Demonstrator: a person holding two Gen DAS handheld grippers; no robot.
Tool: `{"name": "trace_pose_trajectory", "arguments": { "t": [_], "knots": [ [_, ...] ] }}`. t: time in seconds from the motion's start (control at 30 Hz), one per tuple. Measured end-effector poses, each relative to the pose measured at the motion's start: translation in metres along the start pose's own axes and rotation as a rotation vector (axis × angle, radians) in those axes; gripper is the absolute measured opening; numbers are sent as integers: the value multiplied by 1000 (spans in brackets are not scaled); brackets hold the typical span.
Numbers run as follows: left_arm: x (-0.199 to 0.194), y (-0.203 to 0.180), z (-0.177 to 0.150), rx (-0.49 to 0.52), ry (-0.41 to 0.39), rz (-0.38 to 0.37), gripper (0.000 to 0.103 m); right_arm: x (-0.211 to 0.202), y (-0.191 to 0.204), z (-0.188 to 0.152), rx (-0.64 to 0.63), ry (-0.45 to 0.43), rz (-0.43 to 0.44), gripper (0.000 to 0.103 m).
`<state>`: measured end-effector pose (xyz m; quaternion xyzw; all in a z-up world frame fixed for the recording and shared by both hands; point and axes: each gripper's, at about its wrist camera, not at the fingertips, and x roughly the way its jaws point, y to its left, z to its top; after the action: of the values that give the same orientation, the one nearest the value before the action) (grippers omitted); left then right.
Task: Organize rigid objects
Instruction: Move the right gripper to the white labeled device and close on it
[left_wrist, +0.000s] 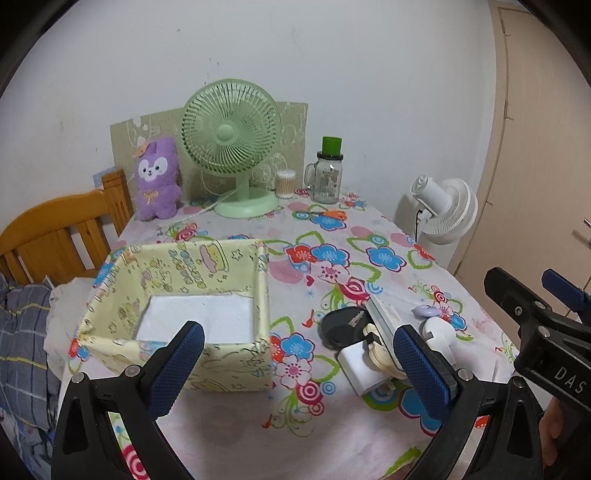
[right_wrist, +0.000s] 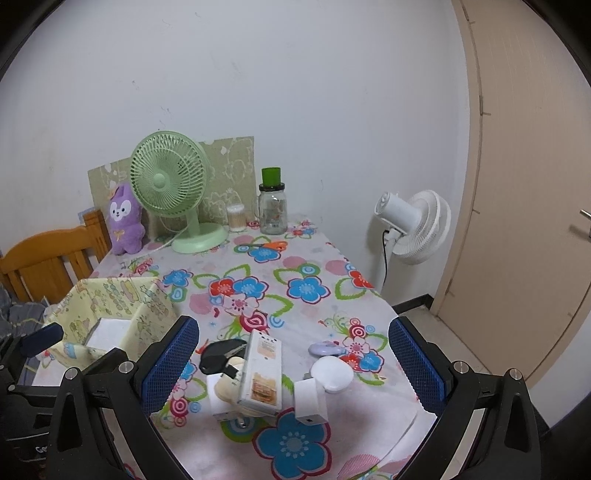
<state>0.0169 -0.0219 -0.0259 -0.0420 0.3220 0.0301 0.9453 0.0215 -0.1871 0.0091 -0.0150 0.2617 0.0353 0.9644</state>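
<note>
— Two grippers, state?
— I read left gripper (left_wrist: 297, 363) and right gripper (right_wrist: 293, 363) both spread, empty.
— Items?
— Remote (right_wrist: 261, 373), charger (left_wrist: 360, 363), black fob (right_wrist: 221, 355) clustered beside box (left_wrist: 177, 291).

- Two fans are seen: one green fan (right_wrist: 168, 184) and one white fan (right_wrist: 417, 225).
- One yellow box (left_wrist: 177, 295) is counted.
- One plush toy (left_wrist: 158, 177) is counted.
- One glass jar (right_wrist: 272, 206) is counted.
- Two white chargers (right_wrist: 309, 400) are counted.

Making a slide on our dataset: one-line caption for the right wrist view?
Open right gripper hovers over small gadgets, including a white charger, beside a yellow fabric box.
</note>
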Motion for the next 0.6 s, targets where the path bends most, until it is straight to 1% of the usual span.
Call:
{"name": "trace_pose_trajectory", "arguments": {
  "t": [0.2, 0.4, 0.6],
  "knots": [
    [17, -12, -6, -4, 40, -11, 103, 18, -11, -7, -4, 27, 6, 103],
    [37, -26, -11, 9, 77, -5, 103, 42, -18, -14, 2, 66, 20, 103],
    [59, -35, -18, 20, 130, -24, 103, 60, -20, -22, -2, 102, 30, 103]
  ]
}}
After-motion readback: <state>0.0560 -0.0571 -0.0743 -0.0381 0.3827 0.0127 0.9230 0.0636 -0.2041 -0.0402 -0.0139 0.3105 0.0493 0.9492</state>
